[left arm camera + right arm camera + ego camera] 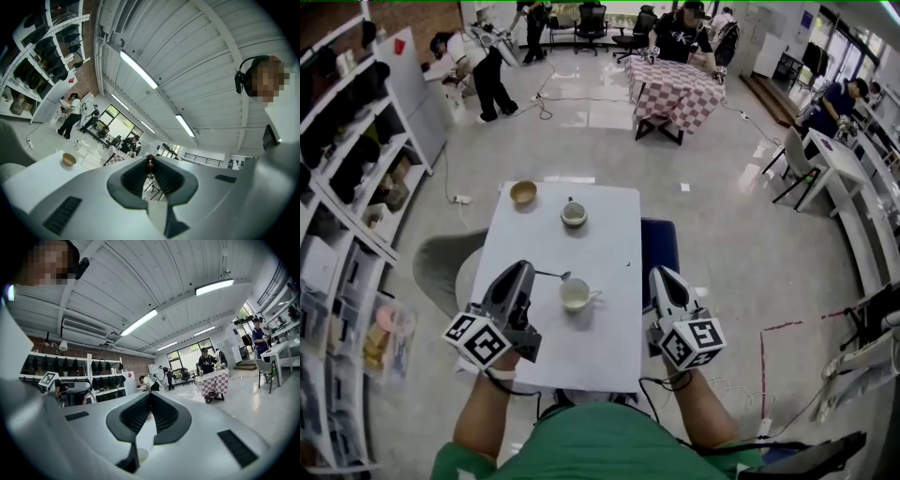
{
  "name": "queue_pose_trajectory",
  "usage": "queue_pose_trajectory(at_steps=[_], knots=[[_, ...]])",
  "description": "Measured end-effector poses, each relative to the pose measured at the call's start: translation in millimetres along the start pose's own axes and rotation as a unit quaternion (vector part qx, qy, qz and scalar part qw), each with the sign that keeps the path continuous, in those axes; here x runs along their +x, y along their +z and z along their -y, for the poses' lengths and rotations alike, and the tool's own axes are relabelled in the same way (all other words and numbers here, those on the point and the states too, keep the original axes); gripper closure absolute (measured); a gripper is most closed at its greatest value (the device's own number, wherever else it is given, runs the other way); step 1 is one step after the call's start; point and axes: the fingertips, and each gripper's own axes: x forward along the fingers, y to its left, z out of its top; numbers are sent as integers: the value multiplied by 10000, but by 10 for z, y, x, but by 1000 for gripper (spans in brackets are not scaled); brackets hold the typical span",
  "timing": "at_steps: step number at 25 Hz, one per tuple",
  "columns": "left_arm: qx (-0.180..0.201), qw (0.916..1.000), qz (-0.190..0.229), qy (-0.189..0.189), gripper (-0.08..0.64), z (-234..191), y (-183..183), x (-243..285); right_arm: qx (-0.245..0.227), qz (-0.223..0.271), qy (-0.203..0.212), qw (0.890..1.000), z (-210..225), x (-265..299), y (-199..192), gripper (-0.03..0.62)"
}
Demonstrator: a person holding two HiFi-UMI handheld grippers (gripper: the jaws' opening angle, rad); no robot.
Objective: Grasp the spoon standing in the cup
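Left gripper [530, 269] fingers pinch the spoon [555, 275] by its handle, long axis roughly level, bowl pointing right just far-left of the cup [577, 296]; right gripper [660, 275] fingers pressed together, empty.

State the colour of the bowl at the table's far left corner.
Light brown; the bowl shows best in the head view.

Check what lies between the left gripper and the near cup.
A spoon, its handle at the left gripper, bowl by the near cup's rim; the head view shows it.
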Motion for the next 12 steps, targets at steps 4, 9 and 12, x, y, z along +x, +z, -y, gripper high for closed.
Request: queue_pose_trajectory(at_steps=[4,9,12], knots=[[16,10000,34,-23,505,26,24,9,8,19,20,10000,-3,-7,15,571],[21,10000,36,-8,505,33,19,1,14,12,26,10000,-2,-9,9,571],[20,10000,33,-5,505,27,22,5,15,11,32,10000,-2,5,13,571]])
